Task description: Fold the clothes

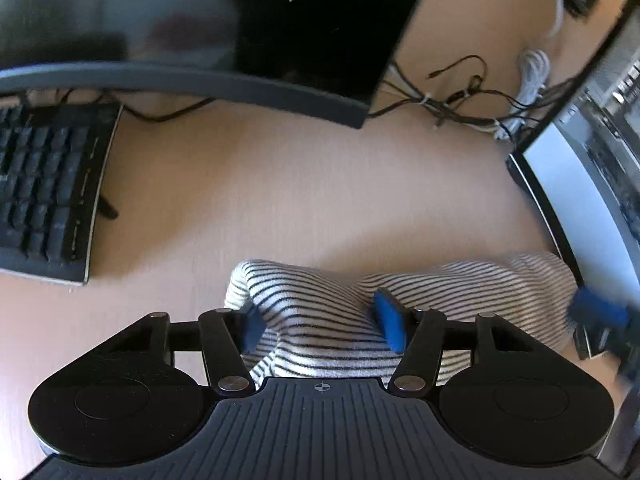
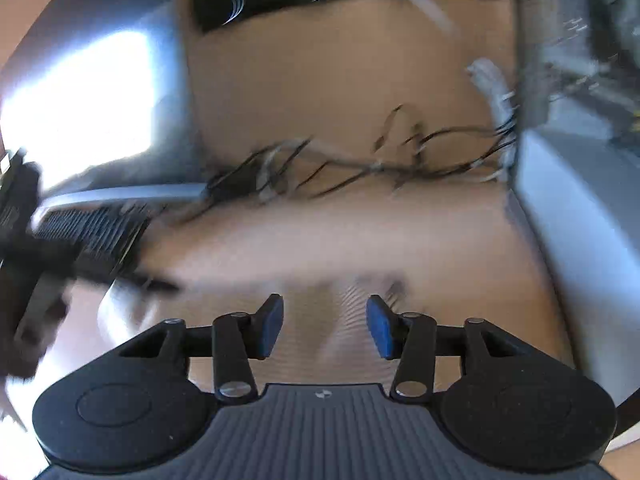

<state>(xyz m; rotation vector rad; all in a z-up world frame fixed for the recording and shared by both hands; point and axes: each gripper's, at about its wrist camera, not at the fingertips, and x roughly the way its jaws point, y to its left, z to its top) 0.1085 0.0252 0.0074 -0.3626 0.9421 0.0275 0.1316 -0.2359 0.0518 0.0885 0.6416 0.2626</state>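
The striped shirt lay bunched up on the tan surface, near its front edge. It was white with thin dark stripes.

In the left wrist view, the left claw sat right over the shirt. Its two blue pads were apart, with a hump of striped cloth between them. The cloth touched or nearly touched both pads, but the claw was not squeezed shut on it. The right claw showed at the right edge of that view, blurry, at the far right end of the shirt. From there I could not tell if it held the cloth.

In the right wrist view, everything was blurry. The right claw had its blue pads apart too. Faint stripes of the shirt showed between and under them, and I could not tell if they touched it. A dark blurry shape at the left edge may have been the other claw, but I could not be sure.

A black keyboard lay on the left side of the surface, well apart from the shirt. A big dark screen stood behind it. A tangle of thin black and white wires lay at the back. A grey and white box stood on the right, close to the shirt's right end.
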